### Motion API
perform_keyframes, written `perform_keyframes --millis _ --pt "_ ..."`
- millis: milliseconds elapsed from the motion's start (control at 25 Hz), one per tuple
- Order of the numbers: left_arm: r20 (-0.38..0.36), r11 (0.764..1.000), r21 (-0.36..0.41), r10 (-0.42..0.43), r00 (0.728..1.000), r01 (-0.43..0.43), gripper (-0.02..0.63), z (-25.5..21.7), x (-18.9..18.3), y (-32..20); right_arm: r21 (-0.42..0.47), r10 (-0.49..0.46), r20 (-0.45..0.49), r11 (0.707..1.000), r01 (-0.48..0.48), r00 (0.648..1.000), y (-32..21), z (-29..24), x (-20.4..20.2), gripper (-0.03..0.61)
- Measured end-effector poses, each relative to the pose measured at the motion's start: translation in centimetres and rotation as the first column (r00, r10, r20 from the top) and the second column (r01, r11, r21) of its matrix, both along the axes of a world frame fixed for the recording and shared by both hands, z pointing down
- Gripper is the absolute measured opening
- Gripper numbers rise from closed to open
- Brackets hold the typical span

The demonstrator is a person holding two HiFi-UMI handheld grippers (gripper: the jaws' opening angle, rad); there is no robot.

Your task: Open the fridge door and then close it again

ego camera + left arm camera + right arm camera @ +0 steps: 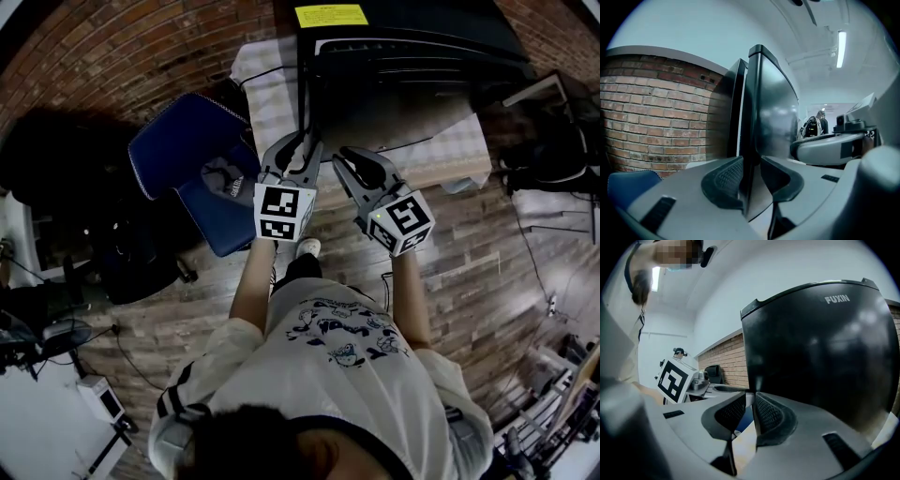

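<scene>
The black fridge (403, 56) stands on a cloth-covered stand against the brick wall. In the left gripper view its glossy door (771, 117) is ajar, with a pale strip of gap between it and the cabinet. My left gripper (751, 176) straddles the door's free edge, both pads against it; in the head view the left gripper (298, 142) is at that edge. My right gripper (339, 157) is beside it. The right gripper (750, 411) has its jaws narrowly apart at the edge of the door (815, 348), and floor shows through the gap.
A blue chair (202, 169) stands just left of the fridge, close to my left arm. The checked cloth (267, 89) hangs from the stand. Cables and equipment (56, 319) lie on the wooden floor at left, and racks (553, 150) stand at right. A person (820, 123) stands far off.
</scene>
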State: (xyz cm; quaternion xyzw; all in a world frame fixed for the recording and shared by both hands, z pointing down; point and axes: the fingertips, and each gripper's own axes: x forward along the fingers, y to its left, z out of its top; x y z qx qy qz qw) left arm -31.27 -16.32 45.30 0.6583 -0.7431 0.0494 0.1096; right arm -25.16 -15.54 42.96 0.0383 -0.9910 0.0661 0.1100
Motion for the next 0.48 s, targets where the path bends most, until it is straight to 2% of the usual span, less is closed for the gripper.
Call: perform_keyframes --millis 480 --pt "-0.036 0.999 0.027 -0.029 0.999 0.030 0.120 -0.4 -1.9 -1.6 0.027 0.082 -0.010 0.996 -0.082 0.997 -1.5 0.2 -0.6 0.079"
